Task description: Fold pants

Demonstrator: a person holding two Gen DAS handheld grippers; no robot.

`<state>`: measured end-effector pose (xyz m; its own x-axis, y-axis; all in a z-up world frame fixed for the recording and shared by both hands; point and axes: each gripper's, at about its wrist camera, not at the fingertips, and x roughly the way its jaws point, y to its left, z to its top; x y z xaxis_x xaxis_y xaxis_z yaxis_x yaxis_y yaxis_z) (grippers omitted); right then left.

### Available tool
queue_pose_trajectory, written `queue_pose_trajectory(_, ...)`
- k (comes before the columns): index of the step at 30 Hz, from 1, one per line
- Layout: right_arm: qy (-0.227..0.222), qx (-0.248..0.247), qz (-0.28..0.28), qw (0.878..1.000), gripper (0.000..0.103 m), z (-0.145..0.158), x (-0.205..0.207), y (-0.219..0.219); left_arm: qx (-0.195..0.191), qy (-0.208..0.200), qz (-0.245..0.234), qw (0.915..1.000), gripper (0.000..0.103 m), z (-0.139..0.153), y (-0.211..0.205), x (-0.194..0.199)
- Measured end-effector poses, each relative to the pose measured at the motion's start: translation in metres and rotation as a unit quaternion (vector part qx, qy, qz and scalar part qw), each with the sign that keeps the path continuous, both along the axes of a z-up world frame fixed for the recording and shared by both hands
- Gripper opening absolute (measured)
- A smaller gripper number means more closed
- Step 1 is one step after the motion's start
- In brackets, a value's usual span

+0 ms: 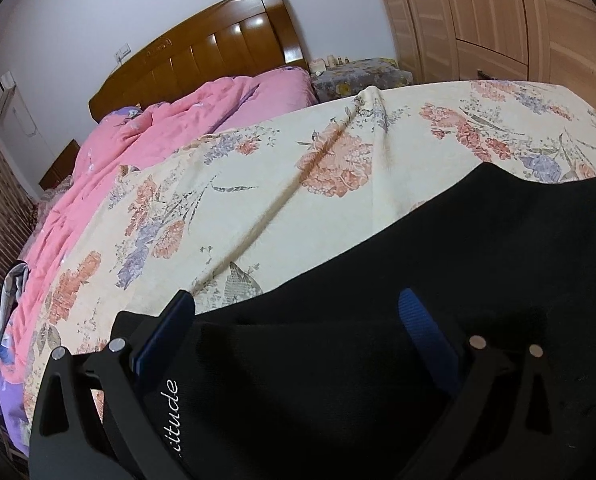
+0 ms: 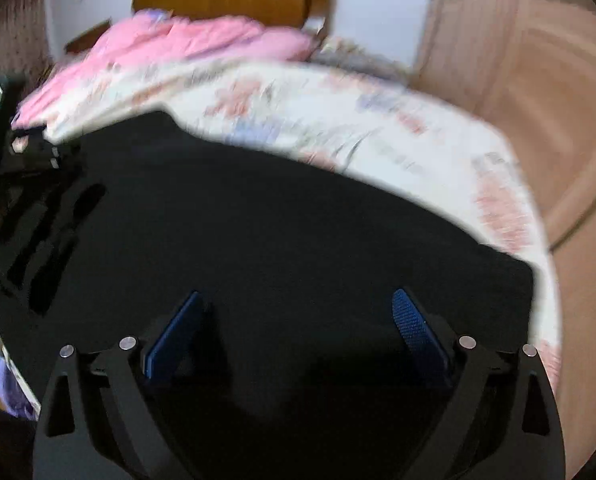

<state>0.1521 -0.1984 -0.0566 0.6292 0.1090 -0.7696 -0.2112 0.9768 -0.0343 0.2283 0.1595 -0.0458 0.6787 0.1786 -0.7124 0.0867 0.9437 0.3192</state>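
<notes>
Black pants (image 1: pixel 437 264) lie spread on the cream floral bedspread (image 1: pixel 282 184) at the near side of the bed. White lettering shows on the cloth by the left finger. My left gripper (image 1: pixel 296 304) is open just above the pants, blue pads wide apart, nothing between them. In the blurred right wrist view the pants (image 2: pixel 266 216) fill the middle. My right gripper (image 2: pixel 298 304) is open over them and empty. The other gripper (image 2: pixel 30 216) shows at the left edge of that view, over the pants.
A pink quilt (image 1: pixel 146 148) is bunched at the head of the bed before a wooden headboard (image 1: pixel 214 48). A covered nightstand (image 1: pixel 361 76) with small items stands beside it. Wardrobe doors (image 1: pixel 497 20) line the right. Clothes (image 1: pixel 10 296) hang off the bed's left side.
</notes>
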Motion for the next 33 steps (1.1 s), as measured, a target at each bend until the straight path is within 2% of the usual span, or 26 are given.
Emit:
queue_pose_trajectory(2, 0.007, 0.007, 0.009, 1.000, 0.092, 0.003, -0.011, -0.001, 0.016, -0.018, 0.007, 0.9997, 0.101, 0.011, -0.006, -0.009)
queue_pose_trajectory(5, -0.001, 0.003, 0.016, 1.000, 0.092, 0.001, -0.034, -0.002, -0.061, -0.061, -0.035, 0.9956, 0.101, 0.051, -0.021, -0.040)
queue_pose_trajectory(7, -0.006, 0.018, 0.014, 1.000, 0.092, -0.003, -0.044, -0.004, -0.104, -0.058, -0.083, 0.9895, 0.101, 0.064, -0.037, -0.057)
queue_pose_trajectory(9, 0.000, 0.037, 0.003, 0.999, 0.092, -0.010, -0.048, -0.008, -0.099, -0.036, -0.117, 0.9876, 0.101, 0.056, -0.056, -0.071)
queue_pose_trajectory(11, 0.006, 0.025, 0.006, 1.000, 0.092, -0.019, -0.049, -0.006, -0.074, -0.015, -0.140, 0.9873, 0.101, 0.039, -0.070, -0.083)
queue_pose_trajectory(14, -0.016, -0.016, 0.025, 0.999, 0.092, -0.026, -0.056, 0.003, -0.052, 0.024, -0.143, 0.9881, 0.101, 0.008, -0.078, -0.090)
queue_pose_trajectory(15, -0.023, -0.013, 0.026, 0.999, 0.092, -0.028, -0.059, 0.002, -0.046, 0.040, -0.139, 0.9884, 0.101, -0.005, -0.079, -0.091)
queue_pose_trajectory(16, -0.026, -0.004, 0.025, 0.999, 0.092, -0.029, -0.060, -0.001, -0.043, 0.036, -0.141, 0.9885, 0.101, -0.010, -0.079, -0.093)
queue_pose_trajectory(17, -0.030, 0.007, 0.024, 0.999, 0.092, -0.031, -0.061, -0.004, -0.045, 0.014, -0.144, 0.9884, 0.102, -0.012, -0.077, -0.099)
queue_pose_trajectory(18, -0.033, 0.009, 0.026, 0.999, 0.092, -0.032, -0.062, -0.005, -0.048, 0.013, -0.142, 0.9886, 0.102, -0.013, -0.076, -0.100)
queue_pose_trajectory(21, -0.027, 0.000, 0.029, 0.999, 0.092, -0.028, -0.064, -0.003, -0.038, 0.039, -0.137, 0.9890, 0.100, -0.008, -0.080, -0.096)
queue_pose_trajectory(22, -0.023, -0.002, 0.023, 0.999, 0.092, -0.024, -0.066, -0.004, -0.051, 0.051, -0.140, 0.9876, 0.100, 0.000, -0.083, -0.095)
queue_pose_trajectory(23, -0.033, 0.005, 0.019, 0.999, 0.092, -0.018, -0.073, -0.006, -0.082, 0.044, -0.155, 0.9835, 0.101, 0.015, -0.085, -0.095)
queue_pose_trajectory(25, -0.063, 0.045, 0.009, 0.997, 0.092, -0.009, -0.090, -0.019, -0.124, 0.009, -0.195, 0.9729, 0.101, 0.051, -0.094, -0.094)
queue_pose_trajectory(27, -0.076, 0.095, -0.032, 0.992, 0.092, -0.005, -0.103, -0.043, -0.101, -0.022, -0.214, 0.9715, 0.101, 0.066, -0.107, -0.087)
queue_pose_trajectory(28, -0.078, 0.124, -0.059, 0.987, 0.092, -0.005, -0.110, -0.059, -0.075, -0.041, -0.219, 0.9719, 0.101, 0.069, -0.115, -0.077)
queue_pose_trajectory(30, -0.071, 0.190, -0.112, 0.973, 0.092, -0.008, -0.122, -0.089, -0.052, -0.026, -0.214, 0.9752, 0.101, 0.058, -0.123, -0.050)
queue_pose_trajectory(32, -0.055, 0.254, -0.148, 0.954, 0.092, -0.016, -0.135, -0.114, -0.064, 0.004, -0.212, 0.9752, 0.101, 0.043, -0.124, -0.030)
queue_pose_trajectory(33, -0.043, 0.269, -0.159, 0.949, 0.092, -0.020, -0.138, -0.121, -0.070, 0.020, -0.209, 0.9753, 0.101, 0.033, -0.124, -0.022)
